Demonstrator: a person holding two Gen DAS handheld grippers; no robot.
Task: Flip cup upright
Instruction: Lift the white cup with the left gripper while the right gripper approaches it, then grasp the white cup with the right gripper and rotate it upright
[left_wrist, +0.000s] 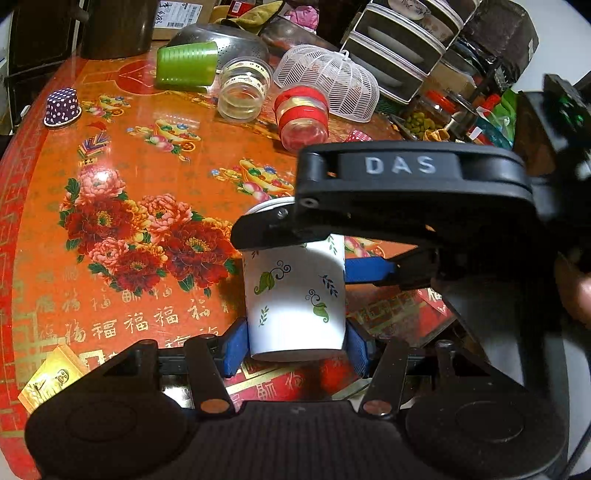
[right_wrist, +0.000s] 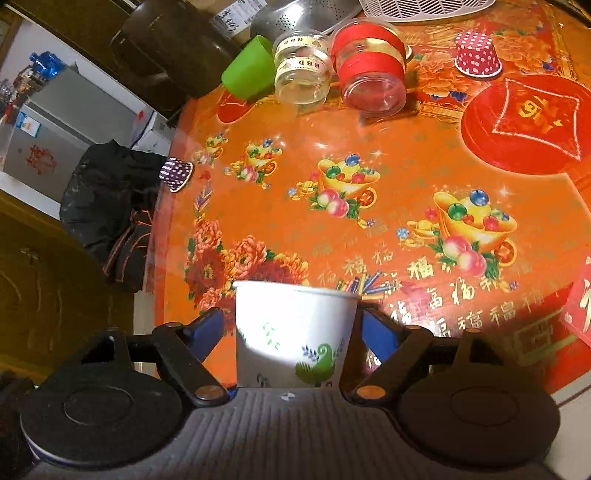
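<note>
A white paper cup with green leaf prints (left_wrist: 295, 295) is held above the orange table between both grippers. My left gripper (left_wrist: 295, 349) has its blue pads on the cup's narrow base end. My right gripper (left_wrist: 291, 254) comes in from the right in the left wrist view and clamps the cup near its rim. In the right wrist view the cup (right_wrist: 293, 336) sits between the blue pads of my right gripper (right_wrist: 291, 328), rim pointing away toward the table.
On the orange flowered table (right_wrist: 369, 147): a green cup on its side (left_wrist: 186, 64), a clear jar (left_wrist: 243, 94), a red-banded jar (left_wrist: 303, 118), a purple dotted cupcake liner (left_wrist: 62, 107), a red dotted one (right_wrist: 476, 53), a white mesh cover (left_wrist: 328, 81). Dish rack back right (left_wrist: 399, 55).
</note>
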